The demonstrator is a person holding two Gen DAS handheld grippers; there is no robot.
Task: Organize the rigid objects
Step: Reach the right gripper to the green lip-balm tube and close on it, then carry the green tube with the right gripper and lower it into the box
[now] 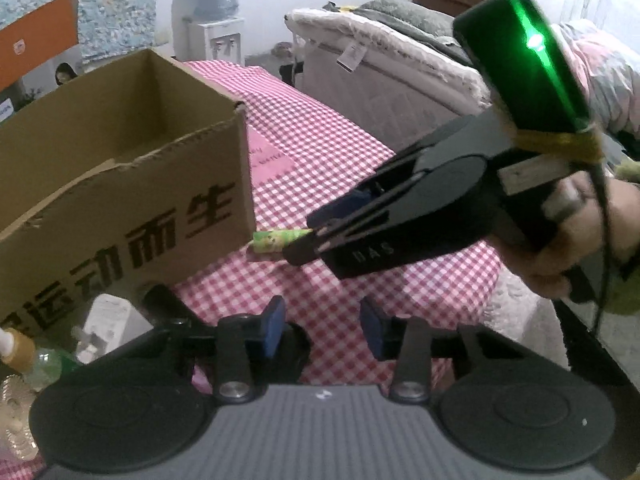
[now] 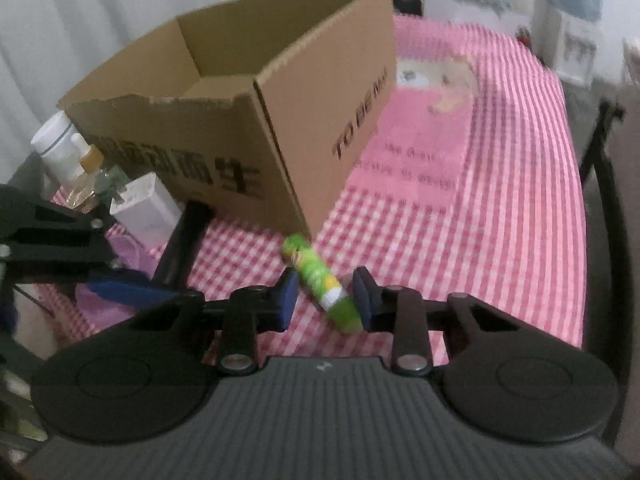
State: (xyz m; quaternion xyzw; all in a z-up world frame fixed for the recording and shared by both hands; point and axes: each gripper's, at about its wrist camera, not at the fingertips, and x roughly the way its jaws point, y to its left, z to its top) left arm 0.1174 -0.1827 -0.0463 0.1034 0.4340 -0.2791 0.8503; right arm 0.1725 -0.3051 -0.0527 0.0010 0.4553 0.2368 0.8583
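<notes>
Green and glossy, the tube (image 2: 320, 286) is what I am looking at: a short cylinder wrapped in a bright lime label with yellow patches and a white band near its lower end. It lies on its side on the pink-and-white checked tabletop (image 2: 500, 220), just beside the near corner of the cardboard box (image 2: 280, 128), slanting from that corner down toward me.

In my right wrist view the right gripper (image 2: 325, 300) has its blue pads on either side of the tube's lower end. The right-hand pad looks to be at the tube or very close to it, while a gap of cloth shows between the tube and the left-hand pad, so I read these jaws as not yet clenched on it. From the left wrist view the same gripper comes in from the right, held in a hand (image 1: 576, 240), its tip meeting the tube (image 1: 280, 239) beside the box (image 1: 120, 168).

The left gripper (image 1: 324, 326) hangs over bare checked cloth with nothing between its pads; its jaws stand partly apart and released.

The box is open at the top with torn edges and dark printed characters on its front. Left of it stand a few bottles (image 2: 86, 172) and a white block (image 2: 146, 208)
</notes>
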